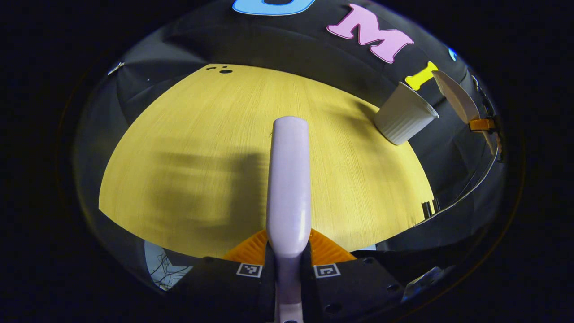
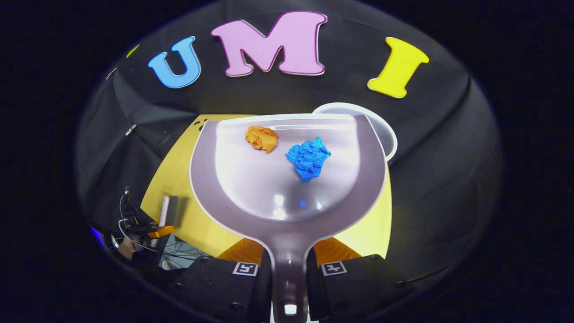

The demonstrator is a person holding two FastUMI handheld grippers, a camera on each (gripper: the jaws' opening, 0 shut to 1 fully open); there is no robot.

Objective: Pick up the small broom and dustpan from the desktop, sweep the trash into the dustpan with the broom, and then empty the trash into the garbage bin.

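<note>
Broom handle, pale lilac smooth plastic [image 1: 289,188], runs straight forward from between the fingers of the left tool [image 1: 288,262], which is clamped on it from both sides; the handle stands above the yellow wood-grain worktop [image 1: 188,148]. Beyond the handle and to its right sits the white ribbed plastic garbage bin [image 1: 403,120], close to the worktop's far right edge, with the black booth cloth behind it. Past the bin, the dustpan shows edge-on as a pale blade [image 1: 455,96]. The broad stretch of worktop left of the handle lies bare up to its far curved edge.

In the right gripper view the right tool [image 2: 289,269] is closed on the stem of the grey plastic dustpan [image 2: 287,193], held out roughly level with its open lip forward. The bin's white rim [image 2: 385,134] peeks out just behind the pan's far right corner. In the pan lie a crumpled orange paper ball [image 2: 261,138] near the lip and a crumpled blue paper ball [image 2: 308,158] beside it, slightly apart. Left of the pan and lower, the broom's head [image 2: 170,211] sits by the worktop's near left edge.
</note>
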